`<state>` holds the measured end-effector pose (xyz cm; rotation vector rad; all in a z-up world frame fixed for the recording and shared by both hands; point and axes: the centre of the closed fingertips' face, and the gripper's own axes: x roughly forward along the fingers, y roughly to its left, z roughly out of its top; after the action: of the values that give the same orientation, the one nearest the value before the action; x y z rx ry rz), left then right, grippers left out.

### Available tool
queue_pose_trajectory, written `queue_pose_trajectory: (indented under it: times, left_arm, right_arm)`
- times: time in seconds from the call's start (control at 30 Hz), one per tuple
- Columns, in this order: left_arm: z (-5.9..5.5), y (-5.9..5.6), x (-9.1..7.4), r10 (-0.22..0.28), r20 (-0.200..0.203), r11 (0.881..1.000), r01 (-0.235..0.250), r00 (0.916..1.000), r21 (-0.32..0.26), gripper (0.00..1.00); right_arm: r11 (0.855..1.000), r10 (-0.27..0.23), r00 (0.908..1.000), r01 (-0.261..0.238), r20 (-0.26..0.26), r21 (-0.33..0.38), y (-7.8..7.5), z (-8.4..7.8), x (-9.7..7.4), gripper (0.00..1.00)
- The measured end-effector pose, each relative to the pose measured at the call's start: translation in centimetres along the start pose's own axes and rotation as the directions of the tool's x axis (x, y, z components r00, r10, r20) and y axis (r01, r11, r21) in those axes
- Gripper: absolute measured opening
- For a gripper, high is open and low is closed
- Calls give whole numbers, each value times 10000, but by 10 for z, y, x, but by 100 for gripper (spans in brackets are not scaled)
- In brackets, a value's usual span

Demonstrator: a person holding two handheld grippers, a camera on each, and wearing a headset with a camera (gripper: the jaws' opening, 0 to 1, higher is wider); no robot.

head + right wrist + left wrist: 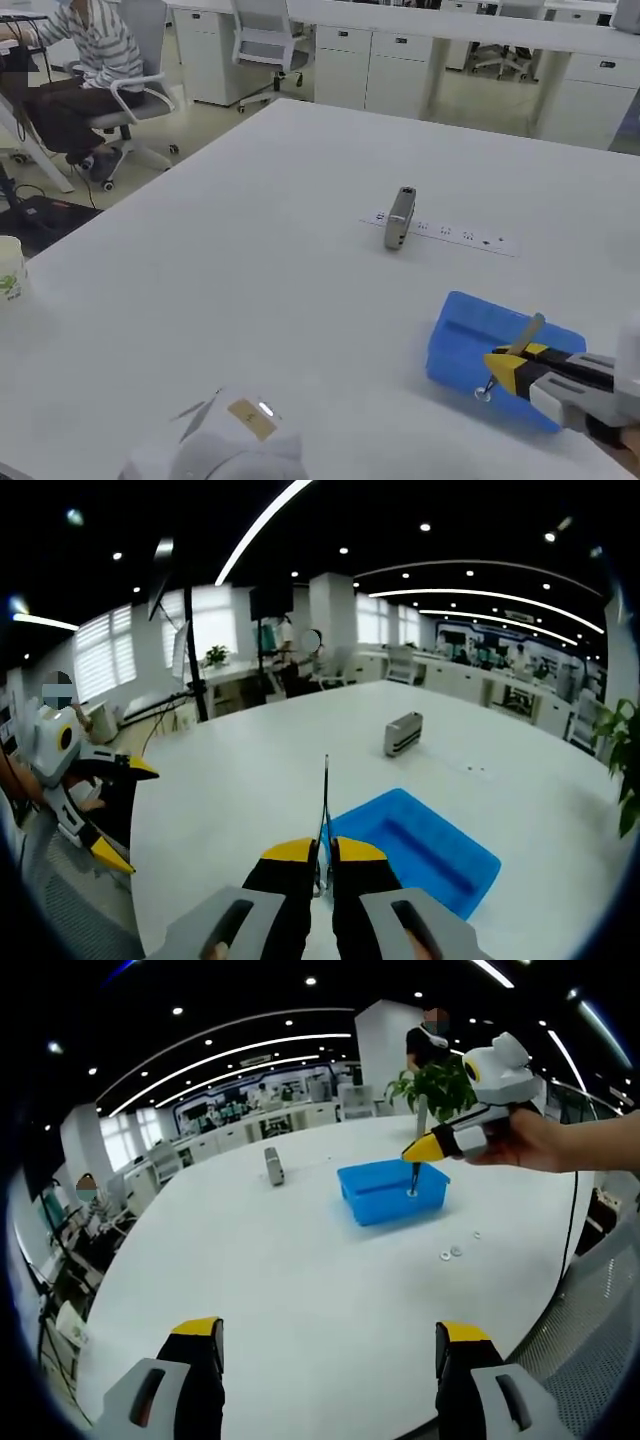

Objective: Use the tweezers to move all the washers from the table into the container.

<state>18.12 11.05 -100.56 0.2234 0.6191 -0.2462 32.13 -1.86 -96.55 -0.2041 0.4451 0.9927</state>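
Right gripper jaws pinch one pair of tweezers, tips over the one blue container. Left gripper jaws spread. Three washers on table near container.

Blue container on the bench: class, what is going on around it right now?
A person holds a gripper in each hand. The right gripper is shut on the tweezers, whose tips are over the blue container. A few washers lie on the table beside the container, not yet moved. The left gripper is open and holds nothing, well back from the work.
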Motion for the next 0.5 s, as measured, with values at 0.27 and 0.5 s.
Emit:
queue_pose_trajectory:
  times: [0.27, 0.5]
  left_arm:
    - [-1, -1, 1, -29, -87, 10000, 30, 10000, 83, 89]
    - [-2, -1, 1, -75, -127, 10000, 76, 9999, 34, 89]
  right_arm:
    - [9994, -250, 9996, 254, 142, -243, -19, 13, 9, 2]
    - [9988, -411, 9989, 417, 225, -260, -35, 20, 21, 2]
